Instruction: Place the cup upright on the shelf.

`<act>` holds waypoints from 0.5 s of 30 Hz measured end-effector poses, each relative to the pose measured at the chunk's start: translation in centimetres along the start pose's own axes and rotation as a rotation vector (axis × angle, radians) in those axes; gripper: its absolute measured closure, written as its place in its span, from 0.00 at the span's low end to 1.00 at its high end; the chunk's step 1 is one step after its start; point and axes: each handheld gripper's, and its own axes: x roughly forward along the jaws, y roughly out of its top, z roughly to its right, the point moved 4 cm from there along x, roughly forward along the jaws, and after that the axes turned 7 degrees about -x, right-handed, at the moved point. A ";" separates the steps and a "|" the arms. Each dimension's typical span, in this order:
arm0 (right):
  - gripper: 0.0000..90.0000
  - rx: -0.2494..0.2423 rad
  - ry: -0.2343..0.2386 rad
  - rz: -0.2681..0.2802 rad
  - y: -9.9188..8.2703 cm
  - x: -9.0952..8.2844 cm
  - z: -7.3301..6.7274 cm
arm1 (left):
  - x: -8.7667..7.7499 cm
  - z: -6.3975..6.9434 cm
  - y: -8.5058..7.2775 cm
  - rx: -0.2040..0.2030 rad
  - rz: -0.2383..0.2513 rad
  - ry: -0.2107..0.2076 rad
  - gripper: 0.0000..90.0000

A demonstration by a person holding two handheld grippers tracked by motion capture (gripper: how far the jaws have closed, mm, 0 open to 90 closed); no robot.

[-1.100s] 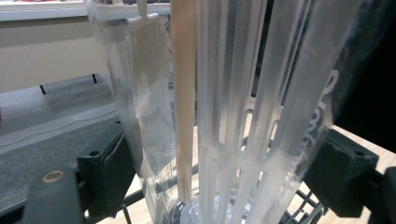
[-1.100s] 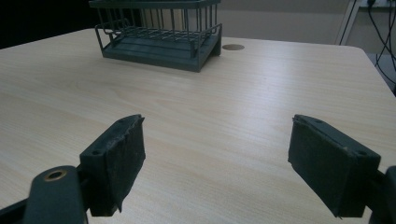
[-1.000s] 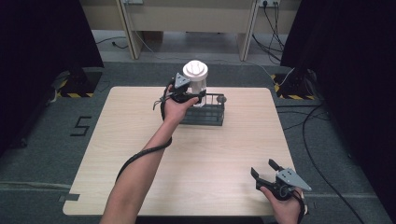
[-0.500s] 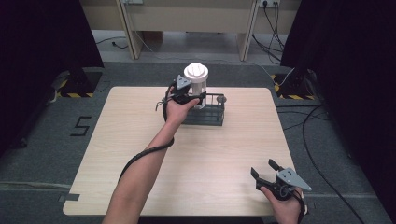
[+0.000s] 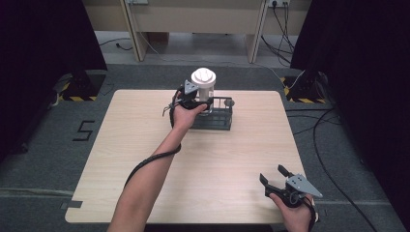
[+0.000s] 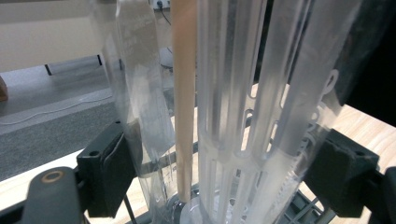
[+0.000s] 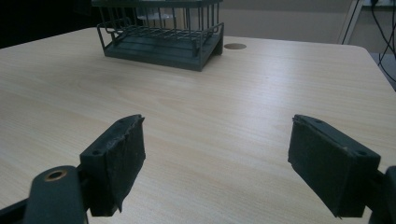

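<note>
Gripping clear container point(image 5: 205, 93) with left gripper point(image 5: 195, 102), jaws clamped on walls, steadying it over wire rack point(image 5: 218, 121); right gripper point(image 5: 275, 177) parked, jaws wide apart.

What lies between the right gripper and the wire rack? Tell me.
Bare tabletop. In the right gripper view the wood runs unbroken from the open right gripper to the wire rack; the high view agrees. A small round disc sits beside the rack.

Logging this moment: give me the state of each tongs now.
Left tongs: shut on the clear container at the wire rack.
Right tongs: open, holding nothing, over the table.
</note>
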 end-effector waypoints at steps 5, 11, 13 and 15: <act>0.21 -0.001 0.000 0.000 0.0 0.0 0.0 | 0.2 -0.2 -0.4 -0.011 -0.014 0.014 0.20; 0.21 -0.002 0.001 0.000 0.0 0.0 0.0 | 0.5 -0.2 -0.9 -0.007 -0.035 0.031 0.20; 0.21 -0.002 0.002 0.000 0.0 0.0 0.0 | 0.6 -0.3 -1.1 -0.008 -0.038 0.029 0.20; 0.21 -0.001 0.003 0.000 0.0 0.0 0.0 | 0.6 -0.3 -1.2 -0.009 -0.040 0.029 0.20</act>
